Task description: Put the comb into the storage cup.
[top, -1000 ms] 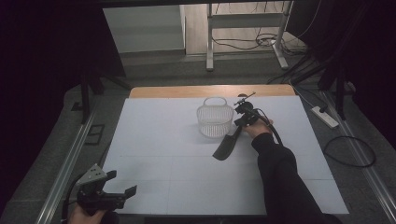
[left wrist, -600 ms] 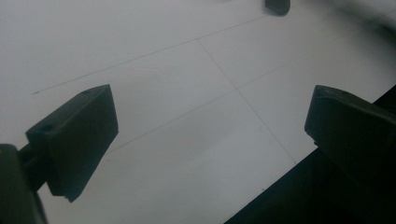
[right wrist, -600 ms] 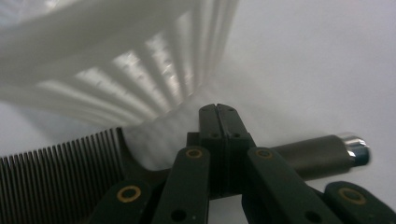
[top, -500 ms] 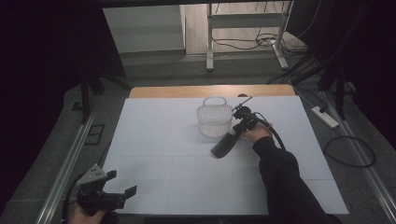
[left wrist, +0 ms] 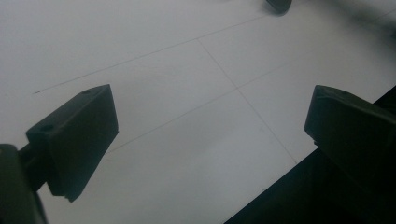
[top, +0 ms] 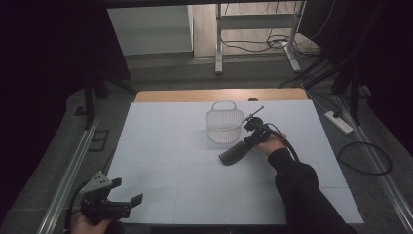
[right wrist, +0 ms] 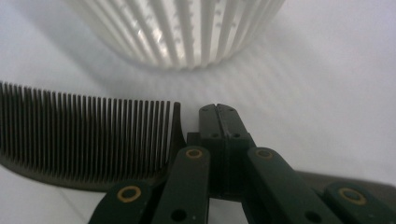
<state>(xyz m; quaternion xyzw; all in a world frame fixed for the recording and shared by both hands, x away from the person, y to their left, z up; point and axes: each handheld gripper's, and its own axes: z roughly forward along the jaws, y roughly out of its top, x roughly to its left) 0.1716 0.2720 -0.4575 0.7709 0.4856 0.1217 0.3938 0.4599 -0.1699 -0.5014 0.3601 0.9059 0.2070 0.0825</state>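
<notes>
Two grippers: right gripper (right wrist: pixel 218 114) clamped on a dark comb (right wrist: pixel 88 144) beside the white basket (top: pixel 223 123); left gripper (left wrist: pixel 210 126) wide open, holding nothing.

On the worktop (top: pixel 160 146), the basket (top: pixel 224 123) stands toward the far edge, near the middle. The comb (top: pixel 237 151) lies just in front of it and slightly to its right, held in my right gripper (top: pixel 251 139). My left gripper (top: pixel 127 202) sits at the near left corner, well apart from both.
</notes>
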